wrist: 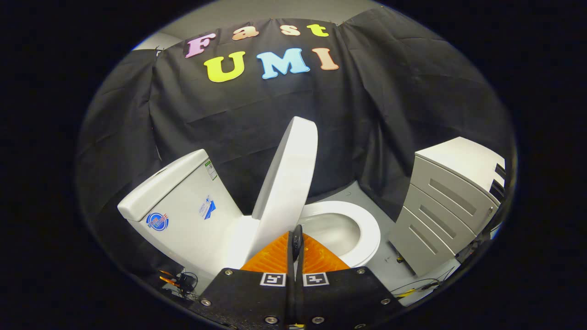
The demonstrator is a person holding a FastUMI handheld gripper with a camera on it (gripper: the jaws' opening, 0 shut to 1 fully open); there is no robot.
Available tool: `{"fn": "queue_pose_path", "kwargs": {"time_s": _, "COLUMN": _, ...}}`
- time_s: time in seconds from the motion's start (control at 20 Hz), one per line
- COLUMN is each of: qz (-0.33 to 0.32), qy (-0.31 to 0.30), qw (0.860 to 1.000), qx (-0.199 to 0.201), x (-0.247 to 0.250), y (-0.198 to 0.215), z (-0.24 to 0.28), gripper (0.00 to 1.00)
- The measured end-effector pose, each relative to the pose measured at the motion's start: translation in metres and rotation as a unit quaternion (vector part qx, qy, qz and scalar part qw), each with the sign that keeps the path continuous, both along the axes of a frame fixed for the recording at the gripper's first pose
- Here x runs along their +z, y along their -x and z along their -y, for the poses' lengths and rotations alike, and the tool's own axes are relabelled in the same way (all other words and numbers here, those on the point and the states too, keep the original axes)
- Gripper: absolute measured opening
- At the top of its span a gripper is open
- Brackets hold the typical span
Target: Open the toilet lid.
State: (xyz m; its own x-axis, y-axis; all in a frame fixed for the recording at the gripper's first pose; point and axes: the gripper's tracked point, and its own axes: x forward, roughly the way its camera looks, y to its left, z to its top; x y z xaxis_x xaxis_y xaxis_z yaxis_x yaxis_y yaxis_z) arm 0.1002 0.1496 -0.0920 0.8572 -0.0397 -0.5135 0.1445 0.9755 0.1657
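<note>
The toilet lid [286,183] stood raised, looking rigid, smooth (likely slippery); its rim seemed best. The gripper [296,240] was closed, empty.

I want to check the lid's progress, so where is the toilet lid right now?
In the gripper view the toilet lid stands raised, nearly upright, between the tank and the open seat, just beyond the closed gripper.

Grey drawer cabinet [447,201] stands on the pale floor [390,268] against the black cloth wall [257,119] — three drawer fronts with recessed handles, white top. Loose cables [415,288] on the floor near its base — more cables [183,280] at the opposite side.
</note>
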Motion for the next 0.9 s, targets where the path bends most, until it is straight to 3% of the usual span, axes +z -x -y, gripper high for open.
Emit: {"fn": "queue_pose_path", "kwargs": {"time_s": 0.9, "qz": 0.021, "qy": 0.072, "qw": 0.996, "qx": 0.048, "x": 0.031, "y": -0.010, "z": -0.052, "gripper": 0.00}}
